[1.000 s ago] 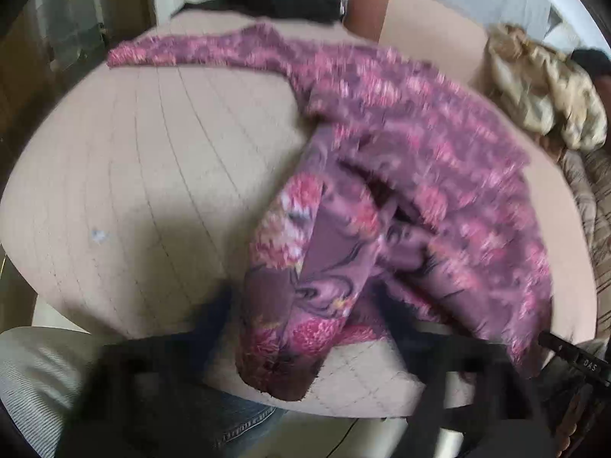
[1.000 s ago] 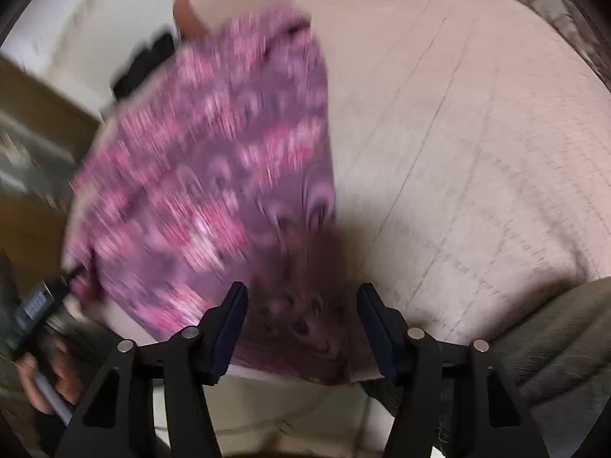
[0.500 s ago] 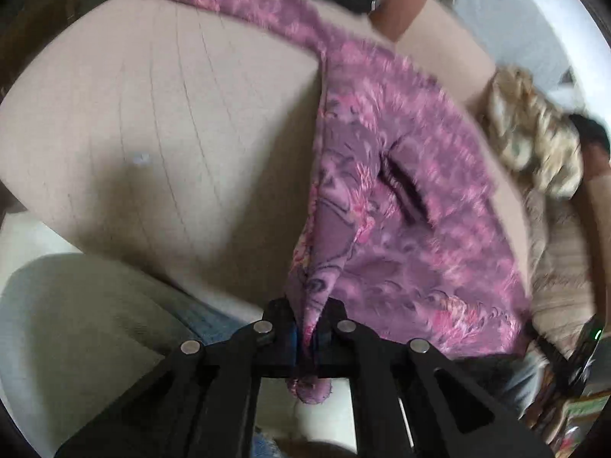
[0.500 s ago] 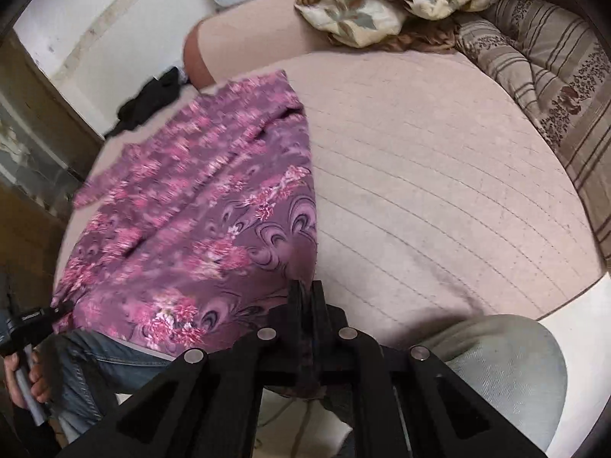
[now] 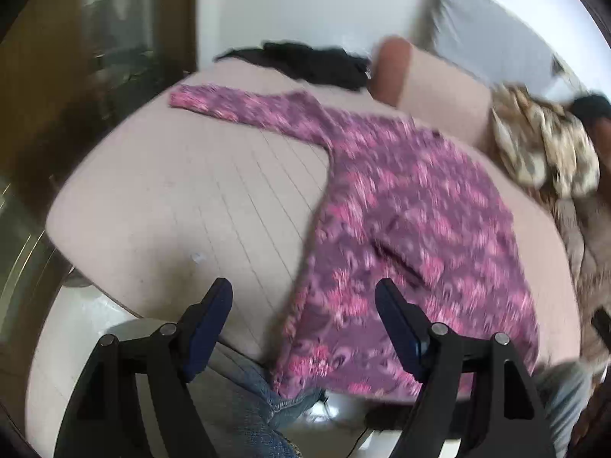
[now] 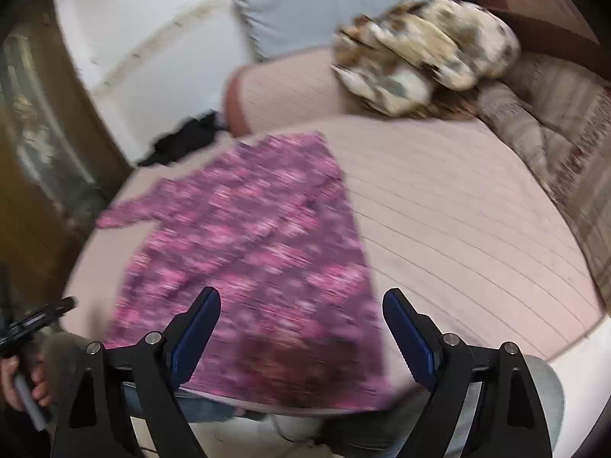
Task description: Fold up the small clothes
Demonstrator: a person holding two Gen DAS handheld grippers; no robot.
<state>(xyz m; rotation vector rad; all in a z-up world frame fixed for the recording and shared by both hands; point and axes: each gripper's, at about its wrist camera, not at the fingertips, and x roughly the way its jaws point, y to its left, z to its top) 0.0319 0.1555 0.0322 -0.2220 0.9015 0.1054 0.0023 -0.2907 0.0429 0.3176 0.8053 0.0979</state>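
A purple and pink floral long-sleeved top [image 5: 412, 225] lies spread flat on a pink quilted cushion [image 5: 198, 198], one sleeve stretched to the far left. Its hem hangs over the cushion's near edge. It also shows in the right wrist view [image 6: 259, 259]. My left gripper [image 5: 303, 324] is open and empty, above the hem's left corner. My right gripper [image 6: 301, 332] is open and empty, above the hem's right part. Both views are motion-blurred.
A black garment [image 5: 317, 63] lies at the cushion's far edge. A crumpled beige patterned cloth [image 6: 424, 53] sits at the back right beside a striped cushion [image 6: 565, 129]. A grey pillow [image 6: 313, 4] leans on the wall. A wooden cabinet [image 5: 76, 57] stands left.
Both grippers were shut on the top's hem half a second ago. They have opened, let it go and drawn back, and the top now lies flat.
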